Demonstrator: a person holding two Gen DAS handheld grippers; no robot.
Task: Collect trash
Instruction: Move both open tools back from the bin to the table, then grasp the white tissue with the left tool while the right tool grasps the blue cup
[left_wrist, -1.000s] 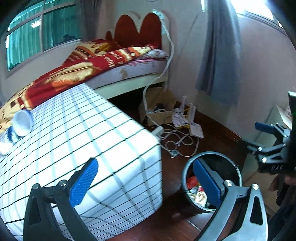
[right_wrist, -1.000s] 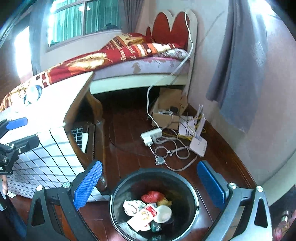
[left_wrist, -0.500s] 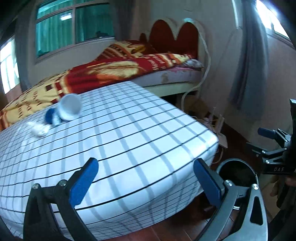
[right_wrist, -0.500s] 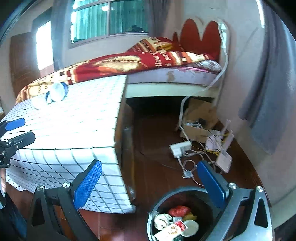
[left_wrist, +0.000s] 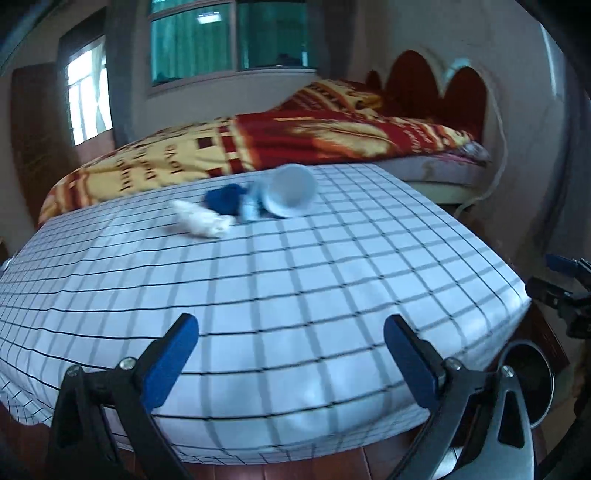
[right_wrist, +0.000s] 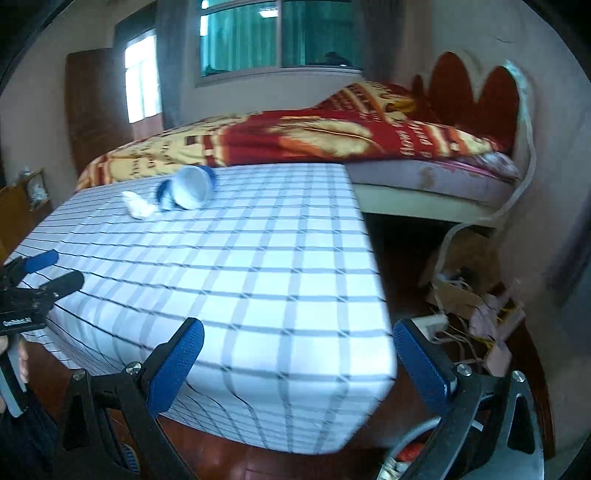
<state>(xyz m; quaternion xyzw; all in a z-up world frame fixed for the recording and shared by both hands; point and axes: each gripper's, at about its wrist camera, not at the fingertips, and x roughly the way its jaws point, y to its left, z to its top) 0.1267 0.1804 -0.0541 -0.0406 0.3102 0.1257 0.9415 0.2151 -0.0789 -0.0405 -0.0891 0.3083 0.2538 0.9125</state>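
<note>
Since a second ago both cameras have swung up from the bin to the table top, and the trash now sits nearer the centre of each view. The left gripper (left_wrist: 291, 339) is spread wide with nothing between its blue pads, low in the frame over the near edge of the checked tablecloth (left_wrist: 295, 280). The right gripper (right_wrist: 297, 350) is likewise wide apart and empty, over the table's near corner. The trash lies in the upper middle of the left view: a tipped white cup (left_wrist: 290, 190), a dark blue scrap (left_wrist: 223, 199) touching it, and a crumpled white tissue (left_wrist: 201, 221) just beside. The bin (left_wrist: 532, 376) shows at lower right, partly hidden. The bed (left_wrist: 332, 140) stands behind.
</note>
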